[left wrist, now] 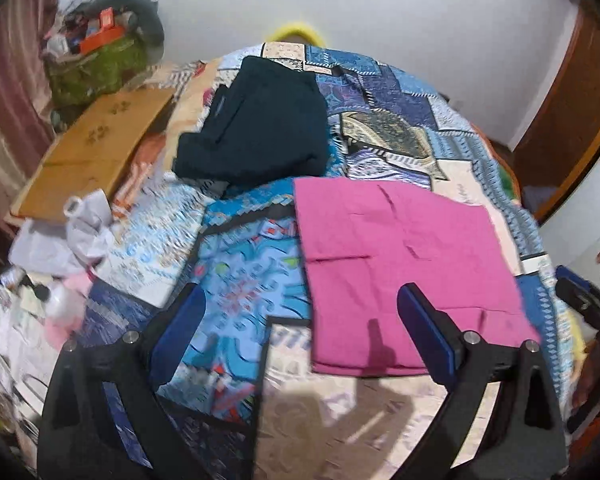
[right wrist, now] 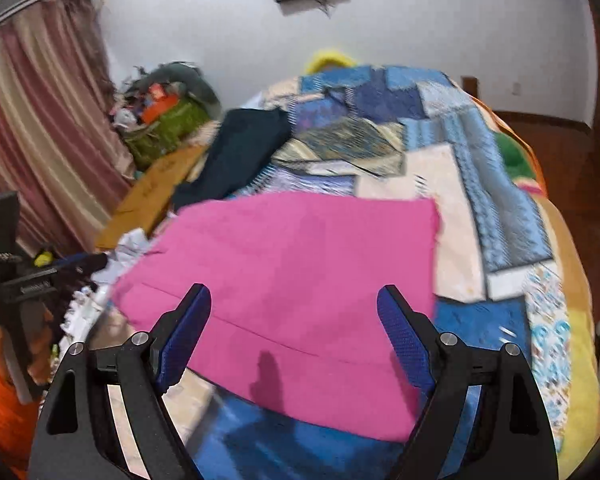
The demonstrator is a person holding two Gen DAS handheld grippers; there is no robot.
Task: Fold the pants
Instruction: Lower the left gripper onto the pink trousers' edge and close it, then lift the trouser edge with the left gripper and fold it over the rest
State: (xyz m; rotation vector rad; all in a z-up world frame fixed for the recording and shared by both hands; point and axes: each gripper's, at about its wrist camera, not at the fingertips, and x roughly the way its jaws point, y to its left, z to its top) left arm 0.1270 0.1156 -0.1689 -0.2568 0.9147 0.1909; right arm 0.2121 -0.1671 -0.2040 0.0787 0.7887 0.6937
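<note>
Pink pants (left wrist: 404,272) lie folded flat in a rough rectangle on the patterned bedspread (left wrist: 236,264); they also fill the middle of the right wrist view (right wrist: 300,264). My left gripper (left wrist: 300,304) is open and empty, above the bed, with its right finger over the pants' near left part. My right gripper (right wrist: 294,304) is open and empty, hovering over the pants' near edge. The right gripper shows at the far right of the left wrist view (left wrist: 588,304), and the left gripper at the far left of the right wrist view (right wrist: 32,276).
A dark folded garment (left wrist: 256,124) lies beyond the pink pants. A cardboard sheet (left wrist: 92,152), crumpled paper (left wrist: 84,228) and a heaped green bag (left wrist: 96,60) are at the left. A curtain (right wrist: 40,120) hangs left; a wall stands behind.
</note>
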